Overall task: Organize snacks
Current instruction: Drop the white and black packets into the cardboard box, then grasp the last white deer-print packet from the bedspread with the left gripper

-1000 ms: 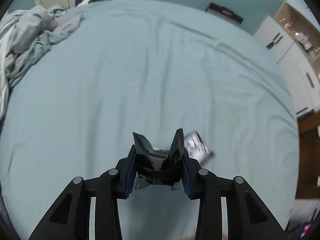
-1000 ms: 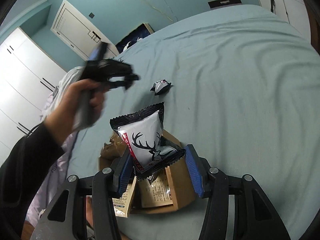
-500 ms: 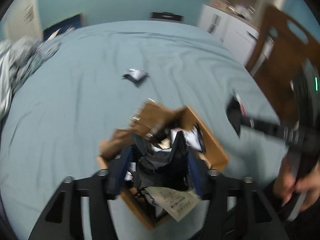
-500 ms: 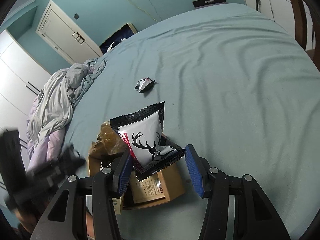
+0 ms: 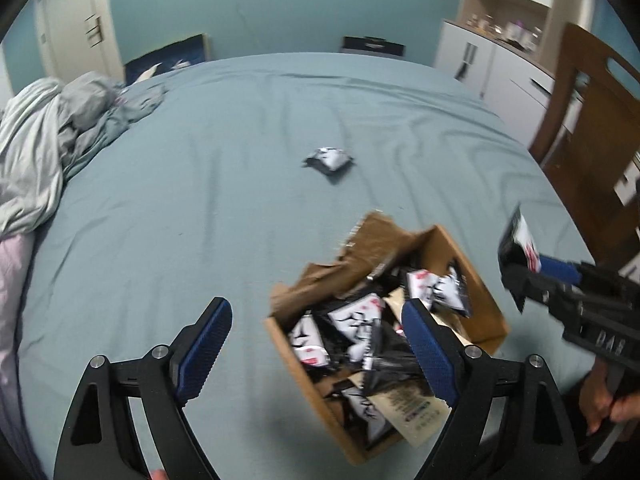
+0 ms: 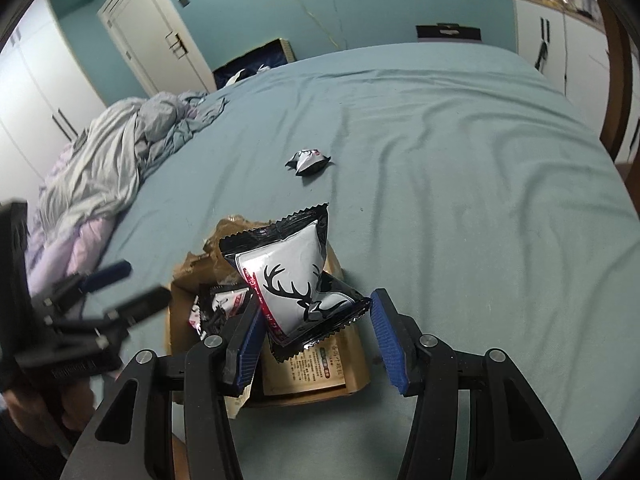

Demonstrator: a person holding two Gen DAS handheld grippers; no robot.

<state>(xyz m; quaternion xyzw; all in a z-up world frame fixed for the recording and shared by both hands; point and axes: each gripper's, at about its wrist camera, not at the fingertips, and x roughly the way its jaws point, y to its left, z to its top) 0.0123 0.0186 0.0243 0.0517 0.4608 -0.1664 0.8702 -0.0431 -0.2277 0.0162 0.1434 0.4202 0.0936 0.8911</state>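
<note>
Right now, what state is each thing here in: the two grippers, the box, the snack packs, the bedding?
left gripper: open, nothing between its jaws, which have just been opening.
right gripper: holding the deer-print snack pack over the box.
cardboard box: open, flaps torn, filled with snack packs.
loose snack pack: lying alone on the bed sheet.
blanket: crumpled at the bed's edge.

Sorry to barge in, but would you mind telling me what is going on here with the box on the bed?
A person is sorting snack packets into a cardboard box on the bed. The left gripper is empty; its jaws have just been opening, above the box already full of packets. The right gripper has a deer-print packet between its jaws over the box, though whether both pads press it is unclear. One loose packet lies further up the bed.
</note>
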